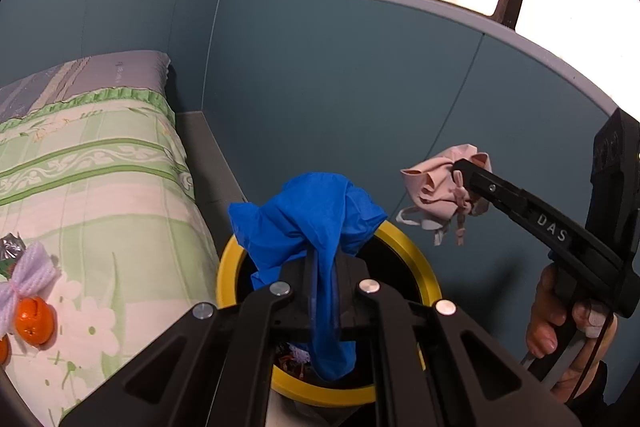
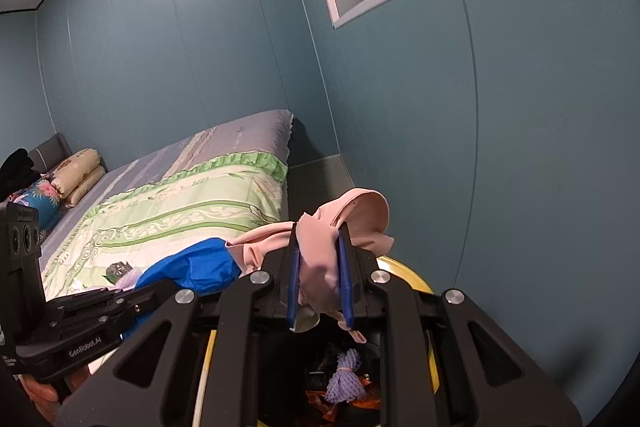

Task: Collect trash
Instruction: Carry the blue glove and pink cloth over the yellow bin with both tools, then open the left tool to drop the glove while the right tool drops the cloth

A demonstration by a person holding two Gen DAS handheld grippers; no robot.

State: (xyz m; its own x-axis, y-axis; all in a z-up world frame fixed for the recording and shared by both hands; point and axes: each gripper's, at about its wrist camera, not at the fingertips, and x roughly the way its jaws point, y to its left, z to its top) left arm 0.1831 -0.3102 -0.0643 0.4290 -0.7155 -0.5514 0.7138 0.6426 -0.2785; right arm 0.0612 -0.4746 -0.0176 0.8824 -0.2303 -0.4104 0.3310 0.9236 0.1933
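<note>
The left gripper [image 1: 325,291] is clamped on a blue plastic bag [image 1: 308,223] that hangs straight down past the yellow rim of the bin [image 1: 416,259], its tail already inside the opening. The right gripper [image 2: 320,283] is pinched on a crumpled pink cloth [image 2: 352,219], held above the same bin with purple netting [image 2: 346,375] and other scraps visible directly beneath. Both loads sit over the bin mouth, so letting go is likely all each needs; the left sits lower and nearer.
</note>
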